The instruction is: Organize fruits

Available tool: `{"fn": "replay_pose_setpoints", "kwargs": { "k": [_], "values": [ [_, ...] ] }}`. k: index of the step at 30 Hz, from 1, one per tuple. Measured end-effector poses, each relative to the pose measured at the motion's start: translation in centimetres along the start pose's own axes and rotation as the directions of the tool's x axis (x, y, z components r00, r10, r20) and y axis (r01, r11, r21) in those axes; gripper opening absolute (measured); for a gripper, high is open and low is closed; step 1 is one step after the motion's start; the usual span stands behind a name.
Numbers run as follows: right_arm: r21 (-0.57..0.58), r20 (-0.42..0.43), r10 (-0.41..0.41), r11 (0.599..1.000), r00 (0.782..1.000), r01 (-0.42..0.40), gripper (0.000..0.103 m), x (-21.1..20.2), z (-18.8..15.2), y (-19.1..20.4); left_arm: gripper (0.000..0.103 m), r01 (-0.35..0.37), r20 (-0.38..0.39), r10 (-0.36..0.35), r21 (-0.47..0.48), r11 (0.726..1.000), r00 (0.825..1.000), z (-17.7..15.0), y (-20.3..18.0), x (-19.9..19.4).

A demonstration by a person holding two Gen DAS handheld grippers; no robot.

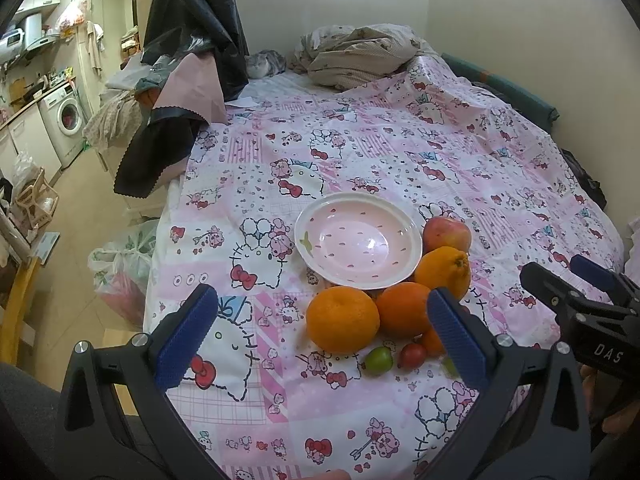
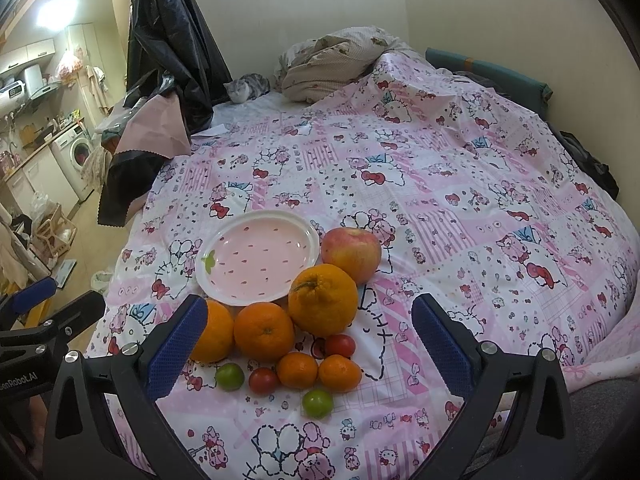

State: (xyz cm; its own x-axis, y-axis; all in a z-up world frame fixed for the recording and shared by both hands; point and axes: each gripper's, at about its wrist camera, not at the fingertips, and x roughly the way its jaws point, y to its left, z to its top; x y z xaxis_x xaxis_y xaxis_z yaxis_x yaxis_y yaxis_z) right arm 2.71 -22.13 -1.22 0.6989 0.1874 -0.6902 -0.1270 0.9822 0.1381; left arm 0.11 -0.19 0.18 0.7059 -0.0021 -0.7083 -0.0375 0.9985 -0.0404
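Both my left claw and my right claw are wide open and hold nothing. The fruits sit on the bed right beside the pink plate, which is empty. The big orange touching the plate looks heavy, round and a bit slippery, so I think I should grab it around its fat middle, and squeeze the little red tomato very softly.
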Motion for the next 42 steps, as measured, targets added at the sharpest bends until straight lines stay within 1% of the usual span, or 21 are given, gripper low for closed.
{"fn": "replay_pose_setpoints", "kwargs": {
  "k": [42],
  "values": [
    [-0.008,-0.004,0.001,1.0,1.0,-0.001,0.103,0.03,-0.43,0.04,0.103,-0.003,0.002,0.003,-0.002,1.0,1.0,-0.12,0.02,-0.2]
  ]
}}
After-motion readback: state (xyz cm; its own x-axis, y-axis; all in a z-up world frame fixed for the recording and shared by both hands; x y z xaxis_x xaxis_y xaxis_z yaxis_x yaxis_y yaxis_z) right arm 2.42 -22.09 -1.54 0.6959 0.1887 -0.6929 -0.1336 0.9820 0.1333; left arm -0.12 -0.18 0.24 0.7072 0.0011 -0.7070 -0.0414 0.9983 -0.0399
